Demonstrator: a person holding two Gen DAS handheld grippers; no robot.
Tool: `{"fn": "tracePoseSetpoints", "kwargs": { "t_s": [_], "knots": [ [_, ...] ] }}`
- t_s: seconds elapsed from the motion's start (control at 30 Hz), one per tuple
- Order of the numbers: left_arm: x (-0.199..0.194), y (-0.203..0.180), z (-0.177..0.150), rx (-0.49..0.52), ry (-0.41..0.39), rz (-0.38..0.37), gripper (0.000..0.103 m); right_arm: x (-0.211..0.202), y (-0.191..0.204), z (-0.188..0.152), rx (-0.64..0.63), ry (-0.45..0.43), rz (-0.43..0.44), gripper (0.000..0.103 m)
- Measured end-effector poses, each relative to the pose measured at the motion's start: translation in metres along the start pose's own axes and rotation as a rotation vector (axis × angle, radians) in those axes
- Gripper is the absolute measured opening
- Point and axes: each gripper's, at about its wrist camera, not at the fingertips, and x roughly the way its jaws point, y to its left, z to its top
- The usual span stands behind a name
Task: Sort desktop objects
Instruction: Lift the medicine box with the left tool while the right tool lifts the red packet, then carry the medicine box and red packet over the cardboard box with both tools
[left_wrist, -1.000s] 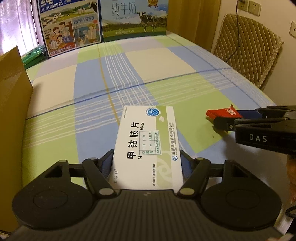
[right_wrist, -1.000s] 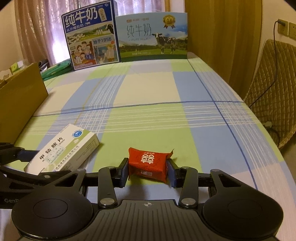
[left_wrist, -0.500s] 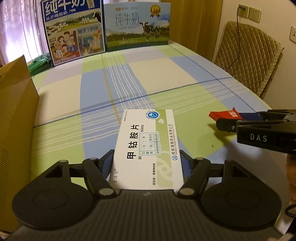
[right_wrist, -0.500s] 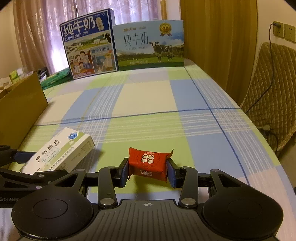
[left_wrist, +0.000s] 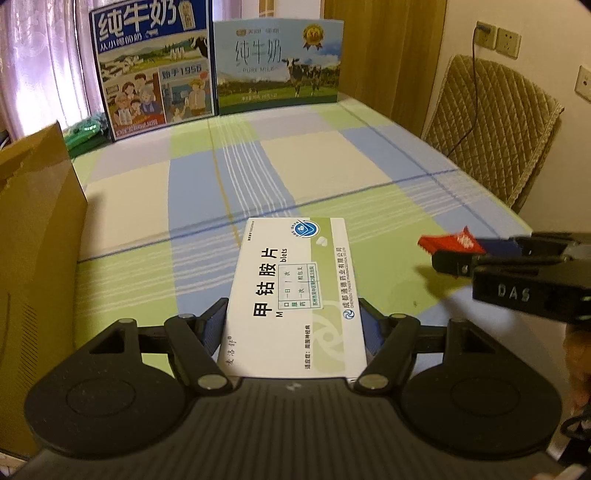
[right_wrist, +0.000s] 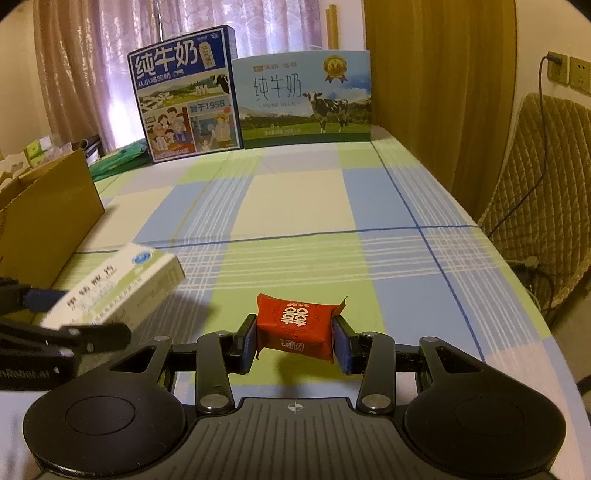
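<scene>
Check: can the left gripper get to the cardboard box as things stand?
Probably yes. The cardboard box stands just left of the left gripper, with bare tablecloth between them. The gripper is shut on the medicine box, so it could carry that over, not grasp anything else.

Both cameras sit low and close behind their own fingers, looking along the tabletop (left_wrist: 325, 173) toward its far edge, where two milk cartons (right_wrist: 184, 107) stand. The left view starts nearer the left edge, the right view nearer the right. Each catches the other gripper at its side; both share the far half.
</scene>
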Motion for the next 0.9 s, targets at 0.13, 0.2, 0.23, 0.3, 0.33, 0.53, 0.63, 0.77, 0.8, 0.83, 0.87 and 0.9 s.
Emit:
{"fn": "tracePoseSetpoints", "kwargs": {
  "t_s": [0.13, 0.2, 0.23, 0.3, 0.33, 0.53, 0.63, 0.77, 0.8, 0.83, 0.87, 0.9],
  "knots": [
    [-0.014, 0.003, 0.009, -0.005, -0.026, 0.007, 0.067, -0.010, 0.007, 0.004, 0.014, -0.002, 0.004, 0.039],
    [-0.025, 0.006, 0.013, -0.007, -0.041, 0.013, 0.067, -0.018, 0.015, 0.008, 0.011, -0.009, 0.014, 0.039],
    [-0.030, 0.007, 0.014, -0.007, -0.047, 0.015, 0.067, -0.020, 0.019, 0.011, 0.008, -0.014, 0.020, 0.039],
    [-0.042, 0.013, 0.017, -0.008, -0.059, 0.026, 0.067, -0.029, 0.030, 0.020, -0.004, -0.033, 0.034, 0.039],
    [-0.049, 0.016, 0.018, -0.011, -0.064, 0.032, 0.067, -0.032, 0.035, 0.025, -0.009, -0.043, 0.041, 0.039],
    [-0.097, 0.049, 0.030, -0.042, -0.124, 0.088, 0.067, -0.056, 0.081, 0.060, -0.054, -0.114, 0.115, 0.039],
    [-0.122, 0.073, 0.034, -0.056, -0.150, 0.134, 0.067, -0.065, 0.110, 0.075, -0.082, -0.141, 0.159, 0.039],
    [-0.151, 0.113, 0.030, -0.091, -0.160, 0.208, 0.067, -0.068, 0.152, 0.090, -0.117, -0.147, 0.226, 0.039],
    [-0.156, 0.125, 0.027, -0.106, -0.157, 0.226, 0.067, -0.068, 0.165, 0.093, -0.132, -0.147, 0.245, 0.039],
    [-0.161, 0.136, 0.024, -0.119, -0.151, 0.242, 0.067, -0.068, 0.175, 0.095, -0.145, -0.147, 0.259, 0.039],
    [-0.165, 0.147, 0.020, -0.130, -0.144, 0.257, 0.067, -0.068, 0.187, 0.095, -0.159, -0.146, 0.275, 0.039],
    [-0.169, 0.158, 0.016, -0.140, -0.136, 0.274, 0.067, -0.067, 0.201, 0.097, -0.174, -0.144, 0.292, 0.039]
  ]
}}
